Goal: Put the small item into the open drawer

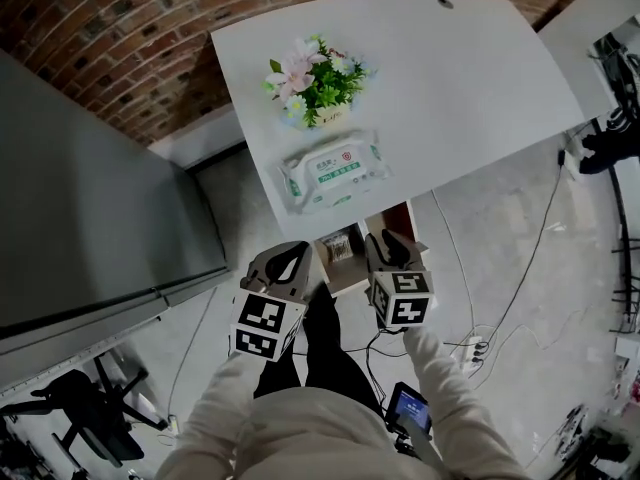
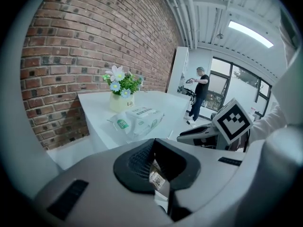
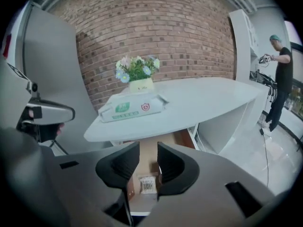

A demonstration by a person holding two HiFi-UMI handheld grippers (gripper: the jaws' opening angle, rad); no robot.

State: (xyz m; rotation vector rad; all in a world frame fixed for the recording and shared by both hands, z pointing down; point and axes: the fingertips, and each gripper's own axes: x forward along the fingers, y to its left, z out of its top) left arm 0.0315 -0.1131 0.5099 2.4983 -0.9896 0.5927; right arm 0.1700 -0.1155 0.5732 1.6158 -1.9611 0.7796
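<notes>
The person wears cream long sleeves (image 1: 225,408) and dark trousers (image 1: 325,353). The left gripper (image 1: 287,265) and the right gripper (image 1: 388,250) share one build: a smooth, rounded light-grey shell (image 3: 213,174) that carries a cube (image 1: 265,325) faced with black-and-white square markers. Ahead of that cube each shell splits into two curved arms whose jaws are lined with black ribbed pads (image 3: 120,167), and small dark rectangular slots (image 3: 69,165) are sunk into the shell just beside the pads.

Small barcode-labelled packet (image 3: 148,185) lies flat — inside the open brown drawer (image 3: 149,156).
</notes>
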